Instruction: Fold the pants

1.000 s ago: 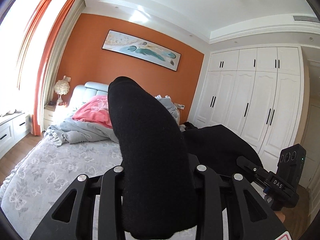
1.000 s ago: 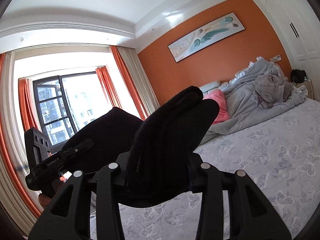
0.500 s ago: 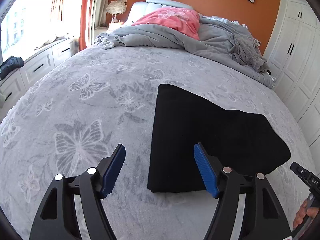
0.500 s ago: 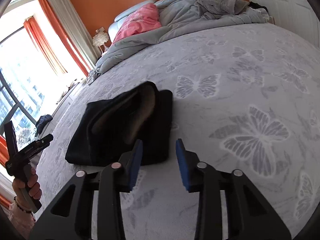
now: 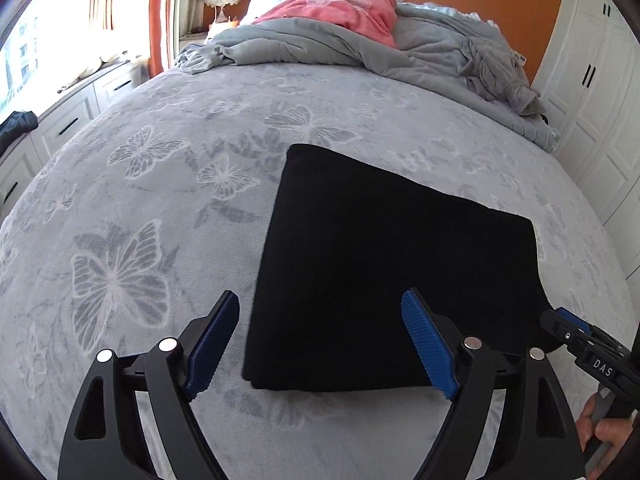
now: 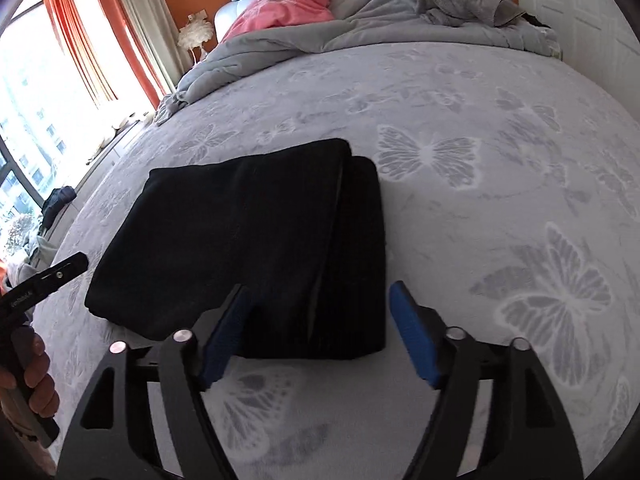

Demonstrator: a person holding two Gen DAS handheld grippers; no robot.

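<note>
Wide bed (image 5: pixel 132 184) under a grey cover printed with pale butterflies, stretching out ahead of both grippers. Far beyond the grippers, at the head of the bed, a rumpled grey duvet (image 5: pixel 320 44) with a pink pillow (image 5: pixel 344 8) on top. Orange wall and orange curtains (image 6: pixel 80 36) behind, bright window off to the left, white wardrobe doors (image 5: pixel 596 92) off to the right.

Black pants (image 5: pixel 384 264), folded into a flat rectangular stack, lying on the bed cover just ahead of both grippers. Seen from the right wrist, upper layer (image 6: pixel 240 232) set slightly left, with a lower layer showing along its right edge.

Left gripper (image 5: pixel 320 344) spread wide, jaws just opened, blue ridged pads clear of the cloth; near left corner of the pants framed between the fingers, nothing pinched. Right gripper (image 6: pixel 320 332) also spread, jaws just opened, near right corner of the pants framed between the fingers, nothing pinched.

At the right edge of the left wrist view, the other gripper's black body and the hand (image 5: pixel 600 436) holding it. At the left edge of the right wrist view, another hand (image 6: pixel 28 380) around a black handle.
</note>
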